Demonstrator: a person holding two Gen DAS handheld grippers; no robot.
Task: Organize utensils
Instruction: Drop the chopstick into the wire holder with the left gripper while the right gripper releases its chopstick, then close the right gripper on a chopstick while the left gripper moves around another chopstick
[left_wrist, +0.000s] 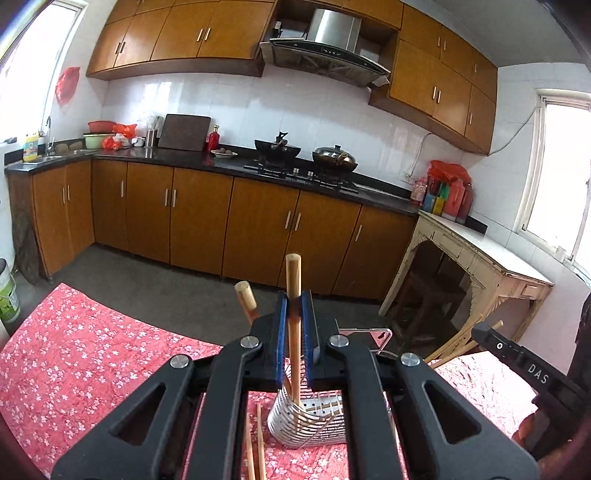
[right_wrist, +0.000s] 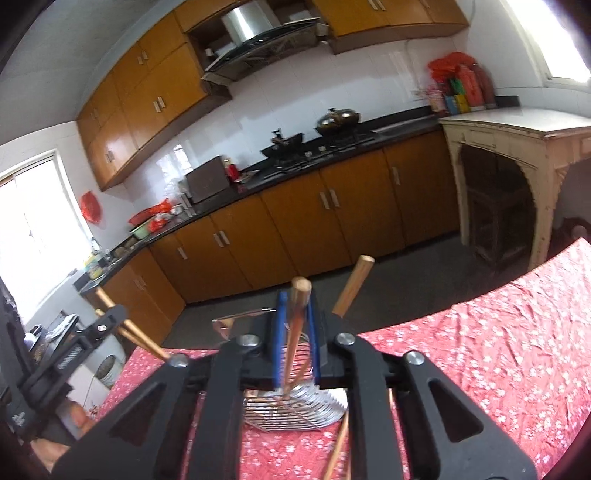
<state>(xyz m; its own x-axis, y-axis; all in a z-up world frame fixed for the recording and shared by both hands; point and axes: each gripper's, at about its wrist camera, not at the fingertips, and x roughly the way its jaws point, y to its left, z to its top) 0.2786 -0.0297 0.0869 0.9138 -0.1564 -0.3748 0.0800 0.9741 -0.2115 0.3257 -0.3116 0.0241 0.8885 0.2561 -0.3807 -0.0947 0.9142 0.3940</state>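
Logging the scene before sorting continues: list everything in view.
chopsticks: at least six, wooden; four upright at the holder, two flat on the tablecloth
utensil holder: one, silver wire, on the tablecloth
tablecloth: one, red floral, foreground
woks: two, dark, on the stove
cabinets: brown, above and below the counter
range hood: one, steel, over the stove
side table: one, cream, right wall
left gripper: black, blue pads, shut on a chopstick
right gripper: black, blue pads, open around a chopstick
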